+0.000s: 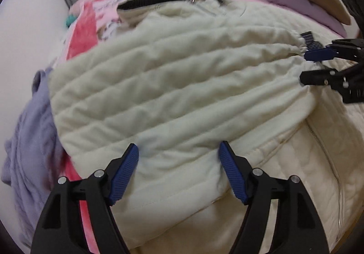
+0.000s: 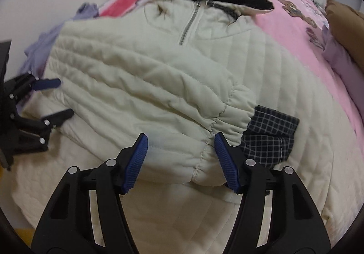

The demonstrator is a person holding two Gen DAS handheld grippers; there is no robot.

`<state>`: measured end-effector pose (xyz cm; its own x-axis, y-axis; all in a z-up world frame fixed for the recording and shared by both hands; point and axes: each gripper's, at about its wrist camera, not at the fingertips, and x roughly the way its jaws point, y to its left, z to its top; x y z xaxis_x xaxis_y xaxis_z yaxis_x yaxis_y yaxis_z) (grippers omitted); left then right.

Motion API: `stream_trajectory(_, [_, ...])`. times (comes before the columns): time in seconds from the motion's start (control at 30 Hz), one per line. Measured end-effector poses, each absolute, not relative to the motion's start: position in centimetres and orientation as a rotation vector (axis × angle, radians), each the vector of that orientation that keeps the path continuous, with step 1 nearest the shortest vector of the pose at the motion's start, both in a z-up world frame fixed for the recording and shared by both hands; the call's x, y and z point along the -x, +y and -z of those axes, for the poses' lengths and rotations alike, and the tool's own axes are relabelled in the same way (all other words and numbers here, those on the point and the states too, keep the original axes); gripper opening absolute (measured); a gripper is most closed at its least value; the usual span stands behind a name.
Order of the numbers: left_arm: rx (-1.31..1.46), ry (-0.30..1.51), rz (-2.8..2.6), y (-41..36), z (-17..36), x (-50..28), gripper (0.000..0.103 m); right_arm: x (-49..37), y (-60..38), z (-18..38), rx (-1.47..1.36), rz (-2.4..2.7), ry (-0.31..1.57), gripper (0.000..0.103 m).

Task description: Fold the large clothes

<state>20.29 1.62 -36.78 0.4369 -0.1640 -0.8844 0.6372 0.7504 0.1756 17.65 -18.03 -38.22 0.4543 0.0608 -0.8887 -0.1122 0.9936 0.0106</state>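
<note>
- One sleeve (image 2: 159, 85) is laid across the jacket (image 1: 173, 85).
- Nothing is gripped by the left gripper (image 1: 178, 172) or right gripper (image 2: 180, 160); both are spread.
- Further folds are judged left.

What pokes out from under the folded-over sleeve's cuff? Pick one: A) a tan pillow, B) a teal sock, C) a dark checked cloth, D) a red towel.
C: in the right wrist view a dark checked cloth lies right beside the gathered cuff of the cream quilted jacket.
</note>
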Motion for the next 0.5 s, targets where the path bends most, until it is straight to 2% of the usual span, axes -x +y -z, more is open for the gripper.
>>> stream_trajectory(0.07, [-0.565, 1.001, 0.506, 1.1, 37.3, -20.3, 0.074, -18.2, -17.4, 38.4, 0.093, -0.106, 1.102, 0.062])
stream_trajectory(0.17, [-0.539, 1.010, 0.485, 1.1, 36.5, -20.5, 0.074, -18.6, -18.2, 37.2, 0.007, -0.136, 1.105, 0.067])
stream_trajectory(0.4, [-0.427, 0.927, 0.582, 0.8, 29.3, -21.6, 0.074, -20.8, -23.4, 29.4, -0.242, -0.220, 0.844, 0.078])
stream_trajectory(0.5, [-0.386, 0.867, 0.604, -0.8, 26.3, -25.9, 0.083, -25.7, -26.4, 27.7, -0.276, -0.208, 0.806, 0.081])
